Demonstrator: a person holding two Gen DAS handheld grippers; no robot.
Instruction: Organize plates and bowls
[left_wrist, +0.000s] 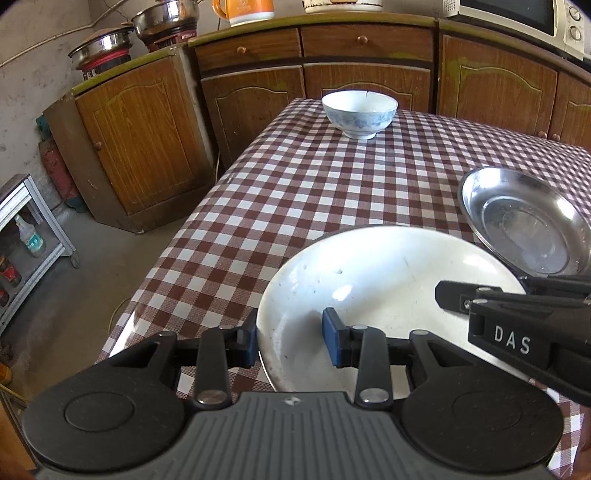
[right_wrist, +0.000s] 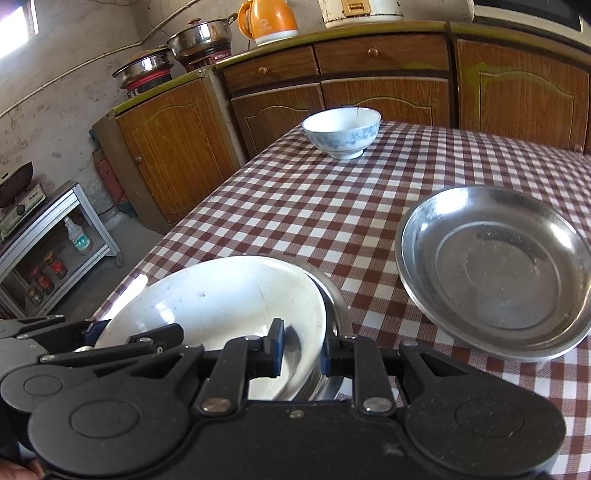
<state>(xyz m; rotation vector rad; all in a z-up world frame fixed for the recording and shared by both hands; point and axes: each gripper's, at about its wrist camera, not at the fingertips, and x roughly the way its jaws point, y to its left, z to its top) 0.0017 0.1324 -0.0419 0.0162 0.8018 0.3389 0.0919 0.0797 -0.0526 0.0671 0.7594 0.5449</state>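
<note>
white enamel plate (left_wrist: 369, 280) sits tilted at the near edge of the checked tablecloth (left_wrist: 314, 184), resting inside a steel dish (right_wrist: 338, 299) whose rim peeks out on its right. left gripper (left_wrist: 291, 338) is clamped on the plate's near-left rim, one blue pad inside, one outside. right gripper (right_wrist: 301, 350) pinches plate and steel rim together, jaws nearly closed. second steel dish (right_wrist: 495, 273) lies just to the right, blue-patterned bowl (left_wrist: 359, 112) stands at the far edge.

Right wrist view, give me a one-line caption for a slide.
Right gripper pinching the rim of a white plate stacked on a steel dish, with another steel plate alongside on the checkered tablecloth.
</note>
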